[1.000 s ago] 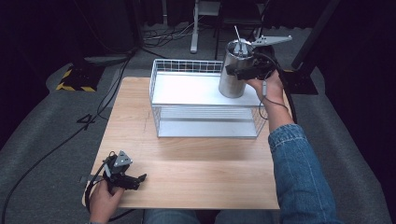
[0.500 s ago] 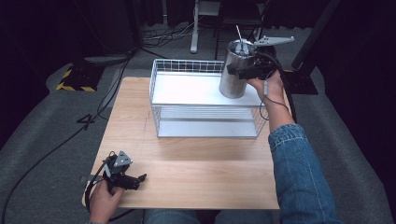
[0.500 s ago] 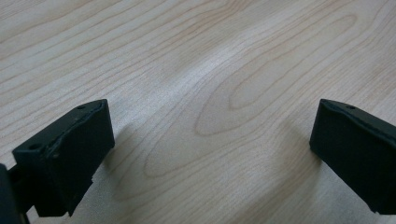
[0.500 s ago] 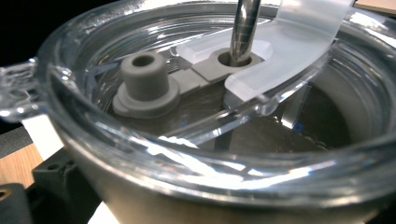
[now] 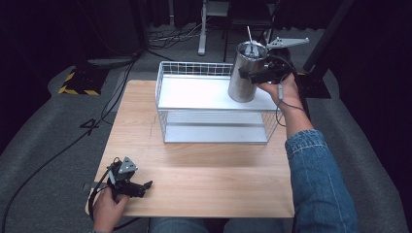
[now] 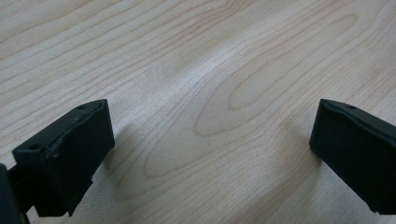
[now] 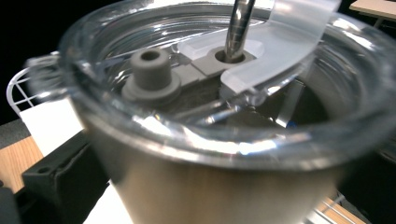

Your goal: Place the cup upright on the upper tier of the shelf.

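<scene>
A steel tumbler [image 5: 244, 80] with a clear lid [image 7: 187, 98] and a metal straw [image 7: 239, 28] stands at the right end of the white wire rack's top shelf [image 5: 194, 93]. I cannot tell whether its base touches the shelf. My right gripper [image 5: 248, 74] is shut on the tumbler just under the lid, and one black finger [image 7: 60, 179] presses its side. Near the table's front left corner, my left gripper [image 5: 145, 186] lies low over bare wood. Its jaws stand wide apart in the left gripper view [image 6: 210, 154], with nothing between them.
The two-tier rack [image 5: 167, 121] takes up the far middle of the wooden table [image 5: 214, 179]. Cables and a metal stand leg [image 5: 204, 43] lie on the dark floor beyond. A denim sleeve [image 5: 316, 179] reaches along the table's right side.
</scene>
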A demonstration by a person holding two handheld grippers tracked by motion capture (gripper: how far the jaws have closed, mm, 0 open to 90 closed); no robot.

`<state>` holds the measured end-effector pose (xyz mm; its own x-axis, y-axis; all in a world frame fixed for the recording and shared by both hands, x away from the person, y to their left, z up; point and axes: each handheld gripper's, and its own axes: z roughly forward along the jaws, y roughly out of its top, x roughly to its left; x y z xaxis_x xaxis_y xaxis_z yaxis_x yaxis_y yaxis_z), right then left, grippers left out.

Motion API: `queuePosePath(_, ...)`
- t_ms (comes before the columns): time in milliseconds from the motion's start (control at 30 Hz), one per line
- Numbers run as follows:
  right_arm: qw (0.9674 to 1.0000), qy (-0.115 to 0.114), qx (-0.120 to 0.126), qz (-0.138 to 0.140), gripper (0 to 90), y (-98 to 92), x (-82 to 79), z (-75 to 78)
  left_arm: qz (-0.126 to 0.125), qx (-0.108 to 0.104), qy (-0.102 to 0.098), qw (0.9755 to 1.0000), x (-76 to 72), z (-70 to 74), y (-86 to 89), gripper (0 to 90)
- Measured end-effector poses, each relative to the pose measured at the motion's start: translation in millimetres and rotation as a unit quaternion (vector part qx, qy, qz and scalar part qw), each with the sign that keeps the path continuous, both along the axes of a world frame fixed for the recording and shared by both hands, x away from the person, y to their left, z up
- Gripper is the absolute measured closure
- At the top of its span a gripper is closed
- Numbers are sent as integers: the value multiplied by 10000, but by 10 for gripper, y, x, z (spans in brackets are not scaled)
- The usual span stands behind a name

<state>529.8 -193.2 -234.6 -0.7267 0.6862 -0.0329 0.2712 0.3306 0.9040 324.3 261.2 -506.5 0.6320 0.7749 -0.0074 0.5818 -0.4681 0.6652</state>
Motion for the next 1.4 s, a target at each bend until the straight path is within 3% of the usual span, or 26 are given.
queuePosePath(300, 9998, -175, -14, 21, 0, -157, -213, 145, 7, -16, 20, 10000, 27, 0, -12, 2)
queuePosePath(600, 9994, -348, 53, 25, 0, -388, -557, 237, -5, -24, 24, 10000, 39, -1, -15, 2)
queuePosePath(933, 9986, -509, -62, 129, 0, -475, -887, 326, 4, -22, 26, 10000, 36, -1, -16, 3)
queuePosePath(1400, 9985, -493, -62, 249, 0, -599, -1263, 148, 32, -32, 34, 10000, 31, -1, -18, 3)
